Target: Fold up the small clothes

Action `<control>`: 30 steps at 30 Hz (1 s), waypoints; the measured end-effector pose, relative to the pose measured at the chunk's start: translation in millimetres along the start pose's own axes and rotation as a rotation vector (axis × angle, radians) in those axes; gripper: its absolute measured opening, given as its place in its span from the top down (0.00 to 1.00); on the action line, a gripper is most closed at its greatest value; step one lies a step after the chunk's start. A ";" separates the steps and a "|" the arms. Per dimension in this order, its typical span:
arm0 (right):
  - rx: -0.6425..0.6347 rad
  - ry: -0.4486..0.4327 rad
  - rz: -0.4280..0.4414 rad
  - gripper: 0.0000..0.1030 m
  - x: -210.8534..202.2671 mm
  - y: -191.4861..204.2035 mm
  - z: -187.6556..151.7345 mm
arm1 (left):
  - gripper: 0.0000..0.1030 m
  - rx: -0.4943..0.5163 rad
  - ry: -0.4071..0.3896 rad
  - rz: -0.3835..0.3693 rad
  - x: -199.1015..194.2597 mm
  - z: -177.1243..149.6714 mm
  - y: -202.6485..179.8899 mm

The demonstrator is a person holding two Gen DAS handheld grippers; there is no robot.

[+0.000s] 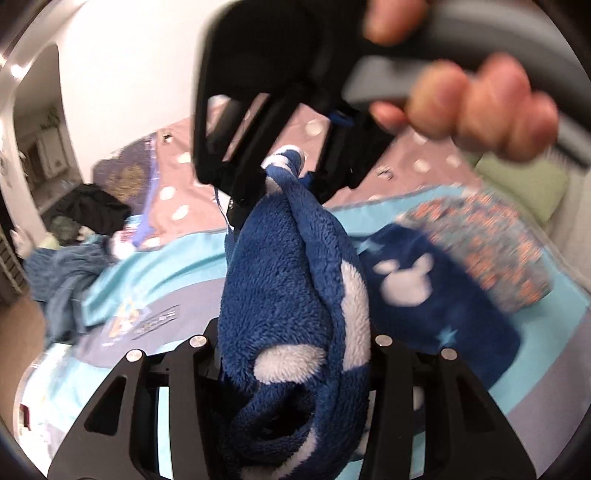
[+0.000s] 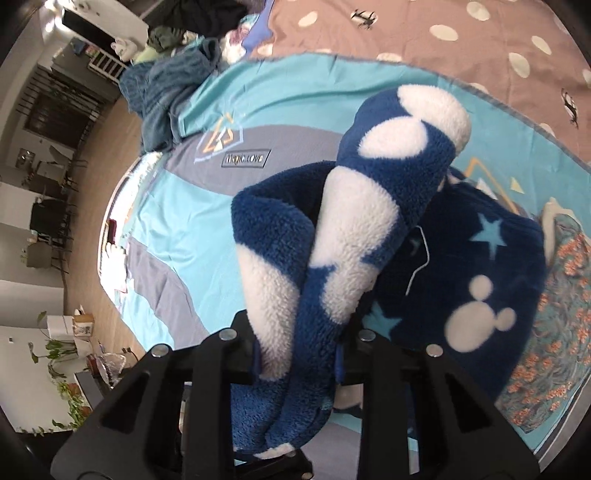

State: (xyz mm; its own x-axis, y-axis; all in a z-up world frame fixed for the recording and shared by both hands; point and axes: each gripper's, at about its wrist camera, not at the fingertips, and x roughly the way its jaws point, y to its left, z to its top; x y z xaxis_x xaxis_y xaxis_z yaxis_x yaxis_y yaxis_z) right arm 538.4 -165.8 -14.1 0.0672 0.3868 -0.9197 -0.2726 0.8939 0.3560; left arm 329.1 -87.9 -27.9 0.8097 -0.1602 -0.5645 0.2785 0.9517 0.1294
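Observation:
A fluffy blue fleece garment [image 1: 288,280] with white blobs hangs stretched between both grippers above the bed. My left gripper [image 1: 291,354] is shut on its near end. My right gripper [image 1: 280,173], held by a hand, shows at the top of the left wrist view, shut on the far end. In the right wrist view the same garment [image 2: 369,206] is bunched between the fingers of the right gripper [image 2: 299,347]. A folded dark blue fleece [image 2: 476,266] with stars and white mouse heads lies on the bed below.
A turquoise and grey blanket [image 2: 207,206] covers the bed, with a brown spotted sheet [image 2: 406,29] beyond. A floral cloth [image 2: 554,317] lies by the folded fleece. A heap of clothes [image 2: 166,77] sits at the bed edge. A green pillow [image 1: 524,184] is at the right.

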 end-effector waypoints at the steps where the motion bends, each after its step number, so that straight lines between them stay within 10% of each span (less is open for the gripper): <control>1: 0.004 -0.004 0.009 0.73 -5.8 -4.9 -0.7 | 0.55 -0.013 -0.006 -0.031 -1.7 6.4 -2.9; 24: 0.195 -0.060 0.255 0.70 -1.6 -220.3 -58.6 | 0.55 -0.050 0.112 -0.252 69.7 11.1 -125.2; 30: 0.204 -0.148 0.110 0.53 -23.7 -226.4 -71.1 | 0.55 -0.101 0.118 -0.359 77.7 -1.3 -120.1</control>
State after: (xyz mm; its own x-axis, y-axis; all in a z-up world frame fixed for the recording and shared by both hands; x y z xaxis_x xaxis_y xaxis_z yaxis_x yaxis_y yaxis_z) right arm 530.3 -393.5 -84.7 0.1912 0.5000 -0.8446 -0.0882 0.8658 0.4926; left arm 357.9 -214.3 -88.3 0.6039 -0.4618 -0.6497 0.4762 0.8626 -0.1705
